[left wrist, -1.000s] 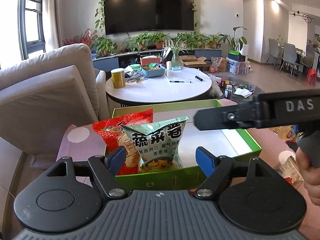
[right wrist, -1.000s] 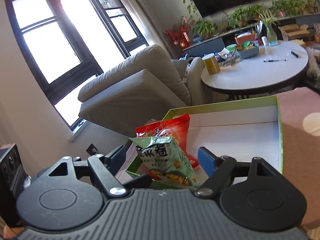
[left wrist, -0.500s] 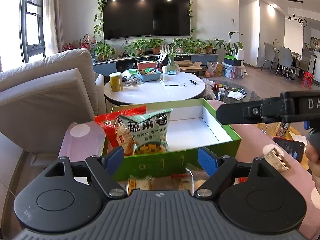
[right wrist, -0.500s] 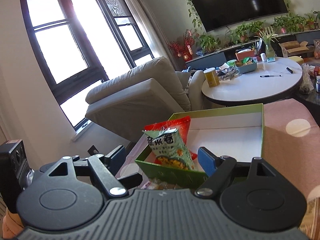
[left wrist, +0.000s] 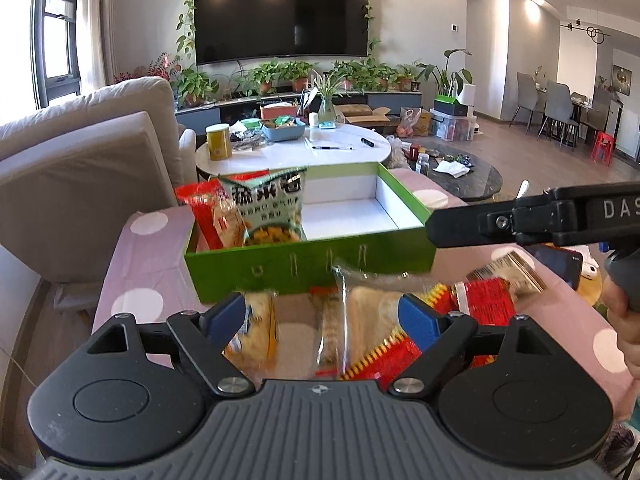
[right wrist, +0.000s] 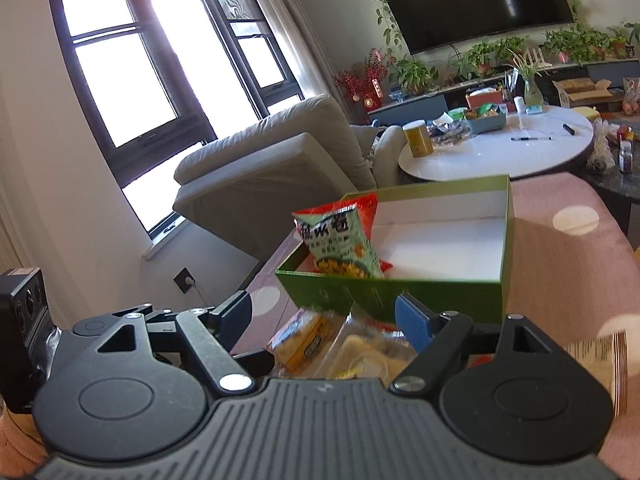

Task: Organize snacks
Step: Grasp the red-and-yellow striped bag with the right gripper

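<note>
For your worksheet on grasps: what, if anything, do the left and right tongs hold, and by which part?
Nothing. The left tongs and right tongs are open above loose snacks.

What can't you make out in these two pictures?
- Pile of loose snacks: motion-blurred in both views, part hidden behind the left gripper, so no exact count.
- Red bag in the green box: mostly covered by the green bag.
- Right gripper: blurred snacks behind its open jaws.
</note>
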Available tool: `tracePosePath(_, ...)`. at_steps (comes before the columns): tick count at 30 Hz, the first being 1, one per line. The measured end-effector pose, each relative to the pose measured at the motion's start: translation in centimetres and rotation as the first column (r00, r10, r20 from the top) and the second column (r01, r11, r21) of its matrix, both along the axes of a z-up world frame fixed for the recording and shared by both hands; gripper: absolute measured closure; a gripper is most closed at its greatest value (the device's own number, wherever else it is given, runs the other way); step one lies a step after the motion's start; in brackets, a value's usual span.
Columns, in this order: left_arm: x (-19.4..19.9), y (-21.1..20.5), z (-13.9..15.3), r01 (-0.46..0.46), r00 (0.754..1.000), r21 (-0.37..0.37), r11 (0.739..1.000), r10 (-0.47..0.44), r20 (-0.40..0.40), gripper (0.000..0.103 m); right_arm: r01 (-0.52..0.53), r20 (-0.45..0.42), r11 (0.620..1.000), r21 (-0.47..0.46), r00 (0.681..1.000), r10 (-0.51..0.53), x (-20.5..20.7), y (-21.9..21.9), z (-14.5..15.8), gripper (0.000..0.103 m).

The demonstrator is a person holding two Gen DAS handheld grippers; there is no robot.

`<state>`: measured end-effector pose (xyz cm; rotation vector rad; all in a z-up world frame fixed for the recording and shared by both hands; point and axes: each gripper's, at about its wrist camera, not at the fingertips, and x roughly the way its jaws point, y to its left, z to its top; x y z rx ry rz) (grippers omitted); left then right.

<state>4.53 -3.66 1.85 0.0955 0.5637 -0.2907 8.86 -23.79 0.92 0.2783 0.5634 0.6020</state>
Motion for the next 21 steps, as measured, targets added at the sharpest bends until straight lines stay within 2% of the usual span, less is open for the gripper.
tracePosePath(12,-2.9,0.1,-1.2,0.019,0.999,-0.035,0.999,-0.02,-0.036,0.02,-0.03,-0.034,0.999,-0.02,0.999,0.029,-2.4,0.6,-1.1,0.024)
tracePosePath(21,-3.7,-1.4,-3.0,0.08,0.992,-0.032,0.996,-0.083,-0.094,0.02,-0.014,-0.1,0.998,-0.057,0.995,0.008,-3.1,0.4,-2.8,0.024)
